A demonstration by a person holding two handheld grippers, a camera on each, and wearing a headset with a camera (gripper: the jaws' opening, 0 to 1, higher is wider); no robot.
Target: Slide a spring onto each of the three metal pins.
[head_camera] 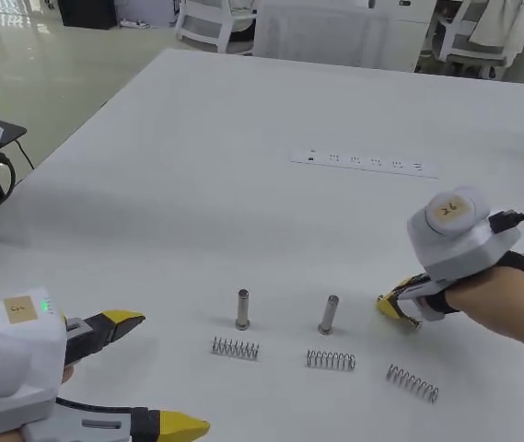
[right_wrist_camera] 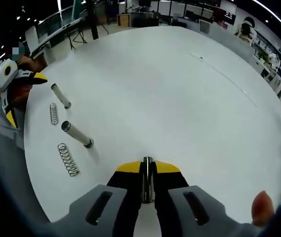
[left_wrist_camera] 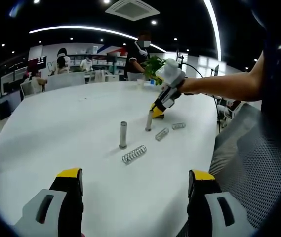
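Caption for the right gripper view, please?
Right gripper shut on a metal pin; two more pins and two springs on the white table.

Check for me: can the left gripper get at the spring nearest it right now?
Probably yes. The left gripper has its jaws open, bare table lies between it and the nearest spring, and the right gripper, shut on a pin, is well off to the side.
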